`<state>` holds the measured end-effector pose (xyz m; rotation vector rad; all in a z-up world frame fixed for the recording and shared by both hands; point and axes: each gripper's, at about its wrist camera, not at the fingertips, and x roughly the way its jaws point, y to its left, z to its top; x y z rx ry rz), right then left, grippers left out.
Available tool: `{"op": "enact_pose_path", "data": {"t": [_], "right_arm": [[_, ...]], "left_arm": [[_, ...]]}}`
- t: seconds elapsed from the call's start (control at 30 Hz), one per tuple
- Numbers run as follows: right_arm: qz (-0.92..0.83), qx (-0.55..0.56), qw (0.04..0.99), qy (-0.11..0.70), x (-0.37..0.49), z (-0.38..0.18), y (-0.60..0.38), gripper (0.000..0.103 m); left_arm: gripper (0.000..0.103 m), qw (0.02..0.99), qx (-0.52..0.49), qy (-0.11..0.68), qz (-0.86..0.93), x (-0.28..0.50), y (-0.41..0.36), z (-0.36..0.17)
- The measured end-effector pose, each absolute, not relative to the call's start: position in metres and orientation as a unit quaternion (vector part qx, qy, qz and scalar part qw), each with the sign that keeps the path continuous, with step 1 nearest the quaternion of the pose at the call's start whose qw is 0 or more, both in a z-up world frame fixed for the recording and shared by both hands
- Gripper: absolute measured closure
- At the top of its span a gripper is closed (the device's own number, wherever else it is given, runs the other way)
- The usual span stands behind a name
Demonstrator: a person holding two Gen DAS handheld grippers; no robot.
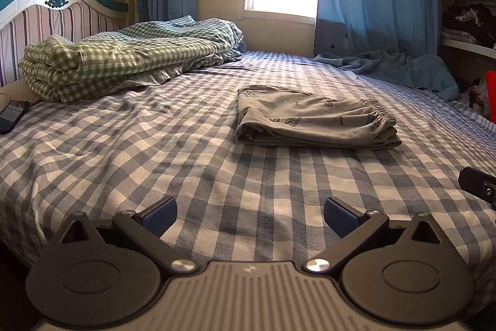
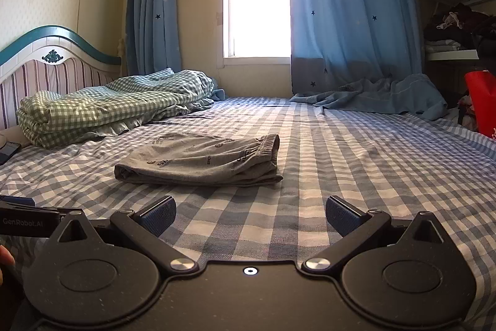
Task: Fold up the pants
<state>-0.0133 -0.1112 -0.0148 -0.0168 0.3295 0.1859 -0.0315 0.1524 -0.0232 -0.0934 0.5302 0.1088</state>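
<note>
Grey printed pants lie folded in a compact stack on the blue checked bed sheet, waistband to the right. They also show in the right wrist view, left of centre. My left gripper is open and empty, low over the sheet, well short of the pants. My right gripper is open and empty, also short of the pants. Part of the right gripper shows at the right edge of the left wrist view; part of the left gripper shows at the left edge of the right wrist view.
A folded green checked quilt lies by the striped headboard. A phone rests at the bed's left edge. Blue curtains drape onto the far right of the bed. Shelves and a red bag stand to the right.
</note>
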Motion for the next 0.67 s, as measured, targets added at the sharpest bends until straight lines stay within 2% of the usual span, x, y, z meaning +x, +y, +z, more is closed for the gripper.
{"op": "enact_pose_path", "data": {"t": [0.33, 0.67], "right_arm": [[0.095, -0.006, 0.98, 0.172, -0.011, -0.017, -0.111, 0.001], [0.105, -0.014, 0.978, 0.179, -0.009, -0.018, -0.106, 0.001]], "left_arm": [[0.0, 0.955, -0.057, 0.284, 0.06, -0.023, 0.157, -0.023], [0.0, 0.962, -0.073, 0.259, 0.051, -0.021, 0.165, -0.018]]}}
